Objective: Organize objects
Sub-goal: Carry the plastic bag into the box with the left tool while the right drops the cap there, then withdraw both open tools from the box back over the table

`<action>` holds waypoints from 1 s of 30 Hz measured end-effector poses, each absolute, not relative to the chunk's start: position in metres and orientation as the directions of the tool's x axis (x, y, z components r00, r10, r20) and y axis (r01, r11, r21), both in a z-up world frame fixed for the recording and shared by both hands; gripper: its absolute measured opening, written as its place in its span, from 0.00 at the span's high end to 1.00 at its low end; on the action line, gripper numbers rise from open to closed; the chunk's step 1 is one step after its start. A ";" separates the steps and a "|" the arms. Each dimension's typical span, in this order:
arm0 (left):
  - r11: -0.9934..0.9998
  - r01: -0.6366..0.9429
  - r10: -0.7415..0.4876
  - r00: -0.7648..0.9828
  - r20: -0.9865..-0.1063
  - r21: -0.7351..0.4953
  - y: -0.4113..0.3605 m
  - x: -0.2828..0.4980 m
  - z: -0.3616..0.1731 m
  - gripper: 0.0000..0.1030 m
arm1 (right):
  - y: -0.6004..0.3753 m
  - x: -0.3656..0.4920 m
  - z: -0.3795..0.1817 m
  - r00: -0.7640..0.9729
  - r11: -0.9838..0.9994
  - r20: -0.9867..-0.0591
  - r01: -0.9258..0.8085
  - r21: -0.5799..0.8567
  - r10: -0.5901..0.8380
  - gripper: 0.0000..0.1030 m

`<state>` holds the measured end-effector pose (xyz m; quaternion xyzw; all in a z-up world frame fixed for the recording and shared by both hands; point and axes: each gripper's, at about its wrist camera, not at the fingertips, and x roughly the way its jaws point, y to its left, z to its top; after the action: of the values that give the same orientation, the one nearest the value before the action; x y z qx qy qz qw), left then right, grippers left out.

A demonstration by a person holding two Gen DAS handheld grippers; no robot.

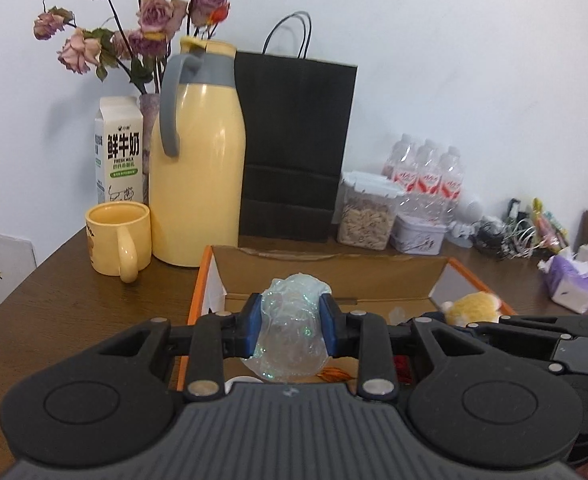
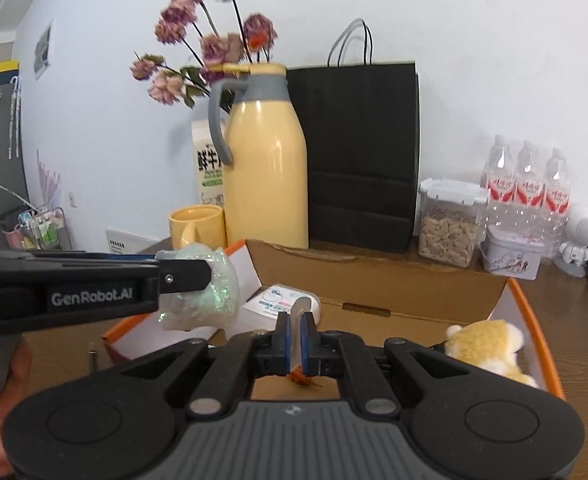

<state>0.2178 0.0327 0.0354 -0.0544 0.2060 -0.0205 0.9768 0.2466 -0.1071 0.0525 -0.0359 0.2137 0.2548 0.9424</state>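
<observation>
My left gripper (image 1: 290,326) is shut on a crumpled clear iridescent plastic wrap (image 1: 291,330) and holds it above the open cardboard box with orange rim (image 1: 334,272). From the right wrist view the left gripper (image 2: 185,276) and the wrap (image 2: 203,296) hang over the box's left corner. My right gripper (image 2: 295,340) is shut on a thin flat whitish piece (image 2: 297,332), held upright over the box (image 2: 374,284). A yellow plush toy (image 2: 488,344) lies in the box's right side and also shows in the left wrist view (image 1: 474,308). A white packet (image 2: 279,300) lies inside the box.
Behind the box stand a yellow thermos jug (image 1: 197,160), yellow mug (image 1: 119,238), milk carton (image 1: 119,148), flower vase (image 1: 149,112), black paper bag (image 1: 294,148), a food container (image 1: 368,216), a tin (image 1: 418,236), water bottles (image 1: 426,176). Tissues (image 1: 570,284) and cables lie right.
</observation>
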 end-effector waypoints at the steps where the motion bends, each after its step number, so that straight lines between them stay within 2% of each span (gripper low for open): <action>1: 0.994 0.019 -0.061 0.912 -0.406 -0.106 0.032 0.220 0.032 0.70 | -0.106 0.250 0.048 0.777 0.868 -0.426 -0.494 0.044 0.464 0.96; 8: 0.996 0.026 -0.058 0.902 -0.428 -0.080 0.031 0.225 0.018 0.65 | -0.106 0.258 0.029 0.755 0.869 -0.472 -0.491 0.051 0.455 0.95; 12: 0.998 0.006 -0.028 0.908 -0.419 -0.054 0.029 0.221 0.017 0.49 | -0.109 0.254 0.028 0.774 0.883 -0.468 -0.469 0.027 0.426 0.90; 14: 0.998 0.001 -0.023 0.918 -0.397 -0.056 0.031 0.216 0.019 0.39 | -0.111 0.253 0.029 0.783 0.888 -0.462 -0.460 0.023 0.418 0.76; 15: 0.998 -0.005 -0.017 0.921 -0.389 -0.056 0.031 0.215 0.021 0.28 | -0.112 0.252 0.030 0.788 0.891 -0.456 -0.454 0.022 0.413 0.71; 16: 0.998 -0.014 -0.007 0.925 -0.379 -0.053 0.031 0.213 0.022 0.16 | -0.113 0.251 0.031 0.795 0.894 -0.450 -0.447 0.019 0.407 0.61; 17: 0.999 -0.019 -0.001 0.930 -0.366 -0.051 0.031 0.211 0.024 0.14 | -0.115 0.250 0.032 0.801 0.897 -0.443 -0.441 0.018 0.403 0.50; 18: 0.999 -0.020 0.001 0.935 -0.355 -0.049 0.031 0.209 0.025 0.11 | -0.116 0.249 0.033 0.807 0.899 -0.434 -0.437 0.019 0.401 0.45; 19: 0.999 -0.022 0.004 0.938 -0.348 -0.048 0.031 0.208 0.026 0.03 | -0.118 0.248 0.035 0.813 0.901 -0.423 -0.434 0.019 0.401 0.34; 20: 0.999 -0.028 0.011 0.940 -0.340 -0.046 0.031 0.206 0.028 0.00 | -0.119 0.247 0.036 0.818 0.903 -0.414 -0.430 0.019 0.399 0.20; 22: 0.999 -0.038 0.025 0.946 -0.322 -0.036 0.030 0.203 0.029 0.00 | -0.121 0.245 0.038 0.831 0.909 -0.397 -0.417 0.017 0.389 0.04; 25: 0.998 -0.048 0.033 0.947 -0.318 -0.037 0.030 0.203 0.030 0.00 | -0.125 0.244 0.040 0.842 0.916 -0.387 -0.401 0.018 0.376 0.00; 30: 0.997 -0.064 0.047 0.952 -0.303 -0.048 0.033 0.198 0.035 0.00 | -0.130 0.242 0.044 0.845 0.917 -0.380 -0.398 0.023 0.376 0.00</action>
<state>0.1980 0.0328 0.0349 -0.0285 0.1528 0.0280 0.9875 0.2422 -0.1301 0.0440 -0.0283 0.1921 0.2018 0.9600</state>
